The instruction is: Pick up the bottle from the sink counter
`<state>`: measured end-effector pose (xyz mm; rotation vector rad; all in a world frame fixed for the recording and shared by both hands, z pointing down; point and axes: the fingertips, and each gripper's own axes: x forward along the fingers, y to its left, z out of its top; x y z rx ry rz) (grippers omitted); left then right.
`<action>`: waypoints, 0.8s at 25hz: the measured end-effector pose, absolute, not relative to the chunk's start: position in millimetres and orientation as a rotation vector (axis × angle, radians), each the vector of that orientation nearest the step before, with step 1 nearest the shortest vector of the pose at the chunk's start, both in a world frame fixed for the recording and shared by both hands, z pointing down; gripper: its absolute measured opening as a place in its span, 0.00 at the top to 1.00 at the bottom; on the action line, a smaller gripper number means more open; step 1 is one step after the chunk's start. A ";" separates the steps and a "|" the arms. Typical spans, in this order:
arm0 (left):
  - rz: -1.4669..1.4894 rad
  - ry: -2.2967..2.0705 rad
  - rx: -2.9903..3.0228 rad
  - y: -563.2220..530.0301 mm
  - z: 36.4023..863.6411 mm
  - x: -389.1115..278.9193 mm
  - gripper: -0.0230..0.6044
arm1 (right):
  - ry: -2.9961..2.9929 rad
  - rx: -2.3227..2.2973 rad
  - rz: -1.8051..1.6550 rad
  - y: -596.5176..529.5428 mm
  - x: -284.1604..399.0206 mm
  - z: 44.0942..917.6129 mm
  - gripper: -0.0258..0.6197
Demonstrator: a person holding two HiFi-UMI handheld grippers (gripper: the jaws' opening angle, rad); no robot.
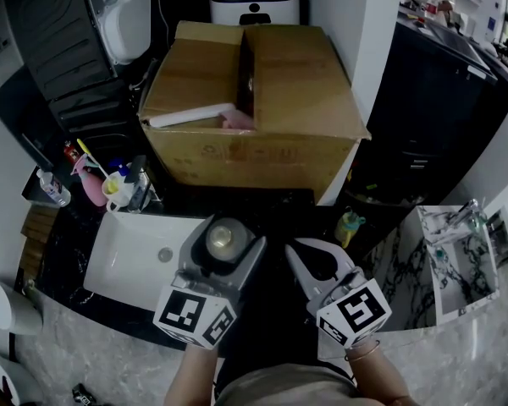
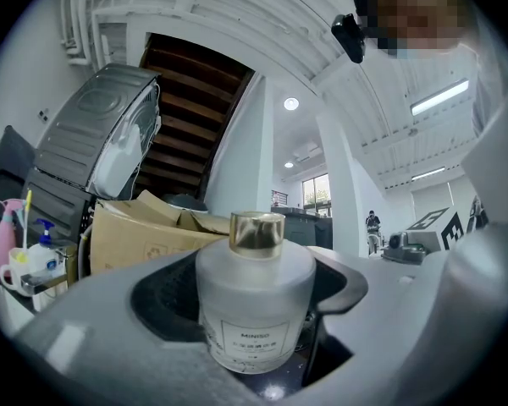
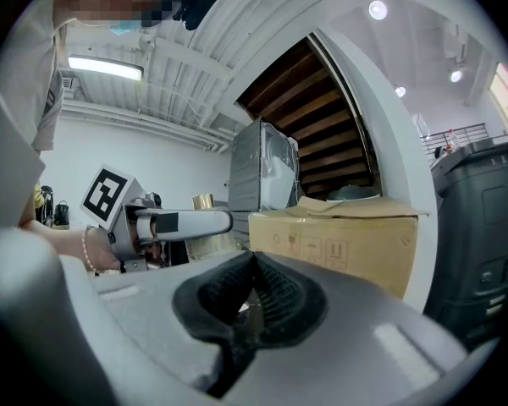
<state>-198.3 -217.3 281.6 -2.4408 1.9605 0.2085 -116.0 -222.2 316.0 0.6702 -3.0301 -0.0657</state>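
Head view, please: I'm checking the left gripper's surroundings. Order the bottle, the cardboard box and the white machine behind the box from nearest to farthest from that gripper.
1. Bottle, between the left gripper jaws.
2. Cardboard box, ahead of the gripper.
3. White machine, farthest, behind the box.

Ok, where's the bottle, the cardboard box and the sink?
bottle (image 2: 252, 303): left gripper view, on its frosted body.
cardboard box (image 1: 300, 91): head view, on its top flap.
sink (image 1: 129, 267): head view, on the bare white basin.
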 end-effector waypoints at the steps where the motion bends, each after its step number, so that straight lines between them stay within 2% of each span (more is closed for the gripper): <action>1: 0.210 1.962 -2.443 -217.4 282.4 -198.3 0.41 | -3.030 0.669 -0.065 -221.8 -116.1 316.1 0.96; 20: 0.213 1.978 -2.469 -219.7 292.3 -201.9 0.41 | -2.995 0.631 -0.103 -219.3 -122.5 322.3 0.96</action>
